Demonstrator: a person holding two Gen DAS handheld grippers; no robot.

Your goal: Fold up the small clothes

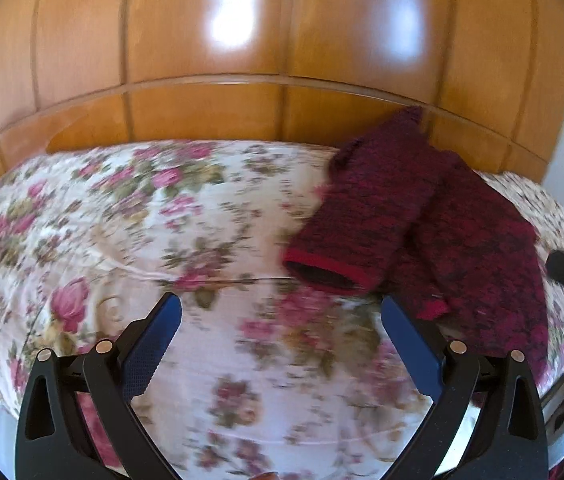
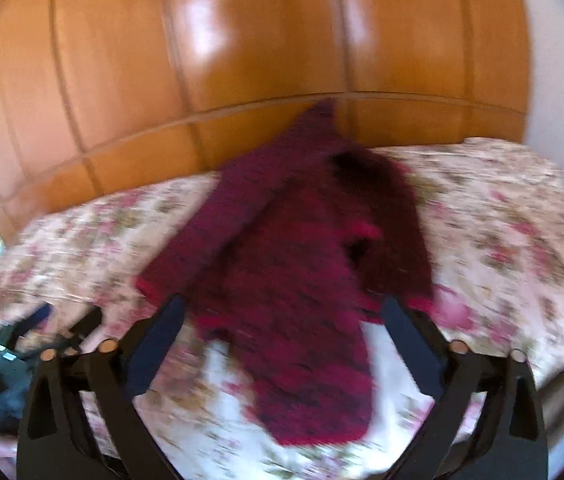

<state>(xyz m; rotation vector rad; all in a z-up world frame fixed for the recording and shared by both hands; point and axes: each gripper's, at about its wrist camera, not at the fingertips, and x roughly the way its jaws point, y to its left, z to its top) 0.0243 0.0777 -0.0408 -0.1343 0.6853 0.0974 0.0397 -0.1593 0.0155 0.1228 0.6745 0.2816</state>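
Item: maroon knit garment [image 2: 290, 280], rumpled on floral bedspread [image 1: 121, 220]. My left gripper [image 1: 282, 344] and right gripper [image 2: 282, 344]: fingers wide, empty. Risk: pinching bedspread with knit; folded sleeve [image 1: 362, 216] slipping loose.

My bed [image 1: 129, 216], under its rose-patterned floral bedspread [image 2: 502, 216], carries a dark red knitted sweater [image 2: 302, 280] lying rumpled toward the wooden headboard side, one cuffed sleeve [image 1: 362, 216] spread outward.
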